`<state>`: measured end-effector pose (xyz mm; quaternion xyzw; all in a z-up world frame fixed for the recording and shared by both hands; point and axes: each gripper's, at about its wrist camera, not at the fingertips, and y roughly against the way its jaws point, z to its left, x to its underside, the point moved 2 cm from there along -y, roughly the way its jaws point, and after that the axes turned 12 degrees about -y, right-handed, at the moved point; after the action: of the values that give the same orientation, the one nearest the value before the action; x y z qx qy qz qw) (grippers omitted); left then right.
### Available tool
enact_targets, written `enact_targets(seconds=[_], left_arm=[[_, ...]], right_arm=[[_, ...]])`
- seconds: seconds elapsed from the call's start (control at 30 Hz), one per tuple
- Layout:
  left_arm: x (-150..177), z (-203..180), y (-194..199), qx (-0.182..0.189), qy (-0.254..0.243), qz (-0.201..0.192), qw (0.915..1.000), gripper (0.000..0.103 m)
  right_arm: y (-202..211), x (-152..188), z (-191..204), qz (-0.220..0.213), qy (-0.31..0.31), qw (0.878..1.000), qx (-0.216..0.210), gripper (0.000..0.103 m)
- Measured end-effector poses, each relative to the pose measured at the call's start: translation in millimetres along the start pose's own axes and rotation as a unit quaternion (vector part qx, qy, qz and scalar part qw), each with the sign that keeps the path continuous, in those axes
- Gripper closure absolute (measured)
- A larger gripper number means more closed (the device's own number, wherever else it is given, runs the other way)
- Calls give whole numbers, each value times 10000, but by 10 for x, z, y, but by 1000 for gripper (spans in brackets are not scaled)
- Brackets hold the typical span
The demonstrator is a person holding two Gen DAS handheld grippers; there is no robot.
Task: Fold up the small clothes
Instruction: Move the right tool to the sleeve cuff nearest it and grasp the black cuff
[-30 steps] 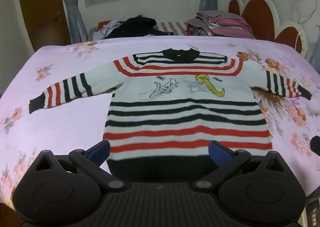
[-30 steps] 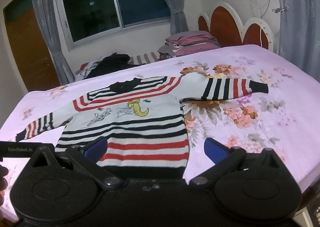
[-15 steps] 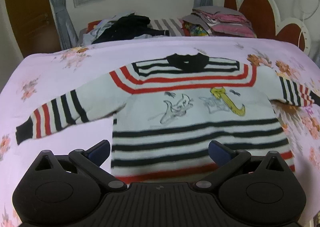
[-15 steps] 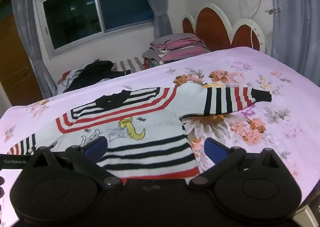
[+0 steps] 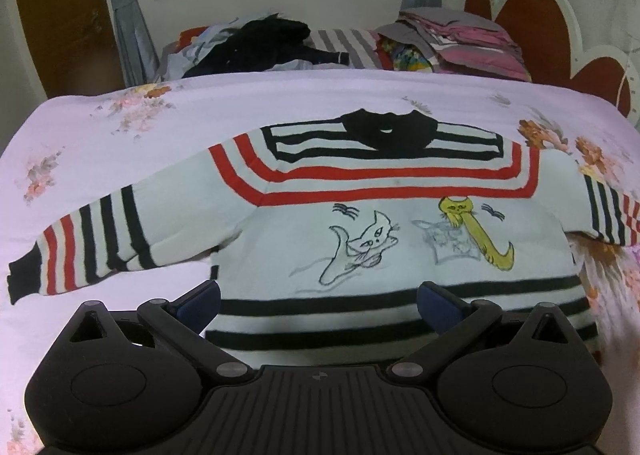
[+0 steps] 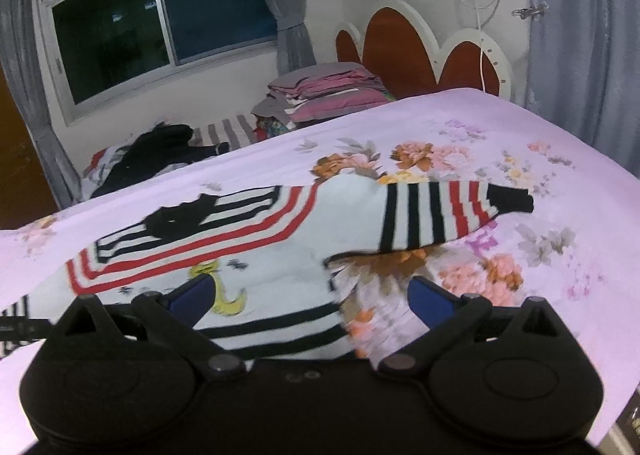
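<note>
Here, a striped sweater is seen spread flat, front up, on the pink floral bedspread, both sleeves out to the sides.

The left gripper and right gripper are held above its lower part, each with blue fingers spread wide and nothing between them. Beyond the sweater, a dark heap of clothes and a stack of folded laundry are seen along the bed's far edge, under the window, beside the scalloped headboard.

Floral pink bed — striped sweater flat on it
</note>
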<state>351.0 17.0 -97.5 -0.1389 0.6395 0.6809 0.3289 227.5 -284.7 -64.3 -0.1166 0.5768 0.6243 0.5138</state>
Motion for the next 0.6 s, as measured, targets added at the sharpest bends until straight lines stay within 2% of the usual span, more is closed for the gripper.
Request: enact_targets(seconds=[0.17,0.3,0.5,0.6], left_arm=[[-132,-185,-177,-35,204,69,9998,0],[-252,-388,-355,-109,167,137,9997,0],[-432,-700,-590,75,351,232,9991,0],[-502,-839,-680,99,337,264,9990,0]], right_arm=[[-397,-211,-312,116,-141,9998,-6,6],[-702,-365,-579,183,-236,9995,117,9],[-1129,-551,-1042,286,-472,9977,397,10],[-1353,-650,-1313,353,-711,9954,538,15]])
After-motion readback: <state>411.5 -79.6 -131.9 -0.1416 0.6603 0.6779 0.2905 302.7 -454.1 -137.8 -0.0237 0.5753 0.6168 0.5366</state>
